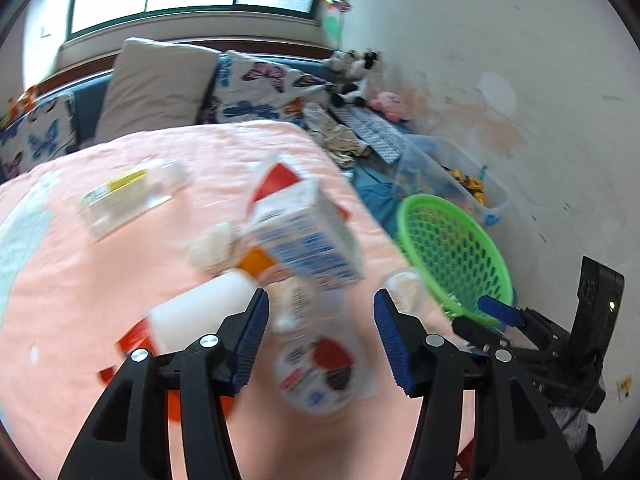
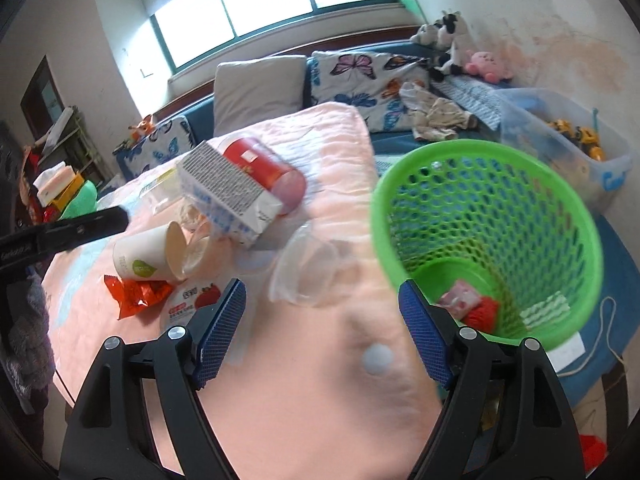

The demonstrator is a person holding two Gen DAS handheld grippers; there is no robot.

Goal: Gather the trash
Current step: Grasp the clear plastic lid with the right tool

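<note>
Trash lies on the pink blanket (image 2: 304, 380): a blue and white carton (image 2: 228, 192), a red can (image 2: 264, 168), a white paper cup (image 2: 152, 256), an orange wrapper (image 2: 136, 292), a round printed lid (image 1: 316, 376) and a clear plastic cup (image 2: 308, 272). My right gripper (image 2: 322, 292) is open just short of the clear cup, holding nothing. The green mesh basket (image 2: 480, 216) stands tilted at the blanket's right edge with a few wrappers (image 2: 460, 300) inside. My left gripper (image 1: 320, 300) is open above the lid and the paper cup (image 1: 200, 312), gripping nothing; this view is blurred.
A clear box with a yellow label (image 1: 128, 196) lies farther back on the blanket. Pillows (image 2: 260, 88) and plush toys (image 2: 452, 40) line the back under the window. A clear storage bin with toys (image 2: 568, 140) sits beyond the basket. A tissue box (image 2: 56, 180) is at far left.
</note>
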